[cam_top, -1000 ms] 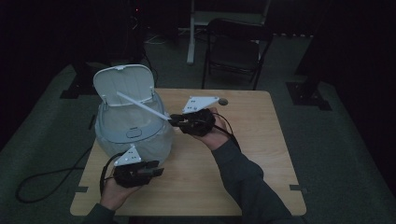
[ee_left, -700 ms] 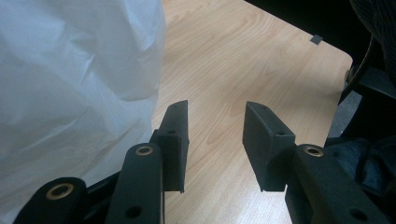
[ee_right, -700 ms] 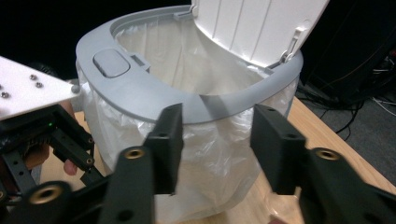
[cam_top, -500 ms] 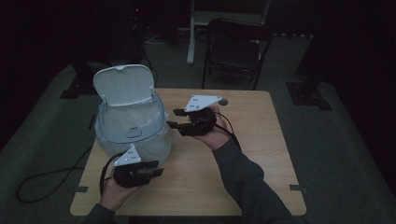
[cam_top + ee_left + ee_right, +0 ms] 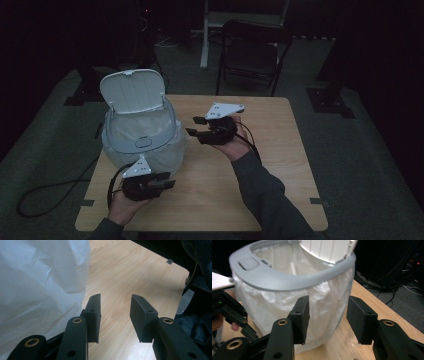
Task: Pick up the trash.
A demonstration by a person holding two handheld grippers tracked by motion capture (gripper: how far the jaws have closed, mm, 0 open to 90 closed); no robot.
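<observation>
A small grey-rimmed bin [image 5: 140, 137] lined with a white bag stands on the left of the wooden table [image 5: 280, 165], its white lid [image 5: 132, 90] tipped up and back. A thin white stick [image 5: 292, 267] lies inside the bag. My right gripper [image 5: 194, 126] hovers just right of the bin, pointing at it; its jaws [image 5: 328, 315] have just opened and stand open with nothing between them. My left gripper [image 5: 170, 181] rests low at the bin's front, open and empty [image 5: 115, 312], with the white bag [image 5: 37, 285] bulging against its left side.
A dark folding chair [image 5: 252, 50] stands beyond the table's far edge. A cable [image 5: 45, 190] loops over the floor at the left. Bare wood stretches to the right and front of the bin.
A second ago my right gripper held a long white stick slanted over the bin's mouth. It has let go; the stick now lies inside the bin. The left gripper has not moved.
</observation>
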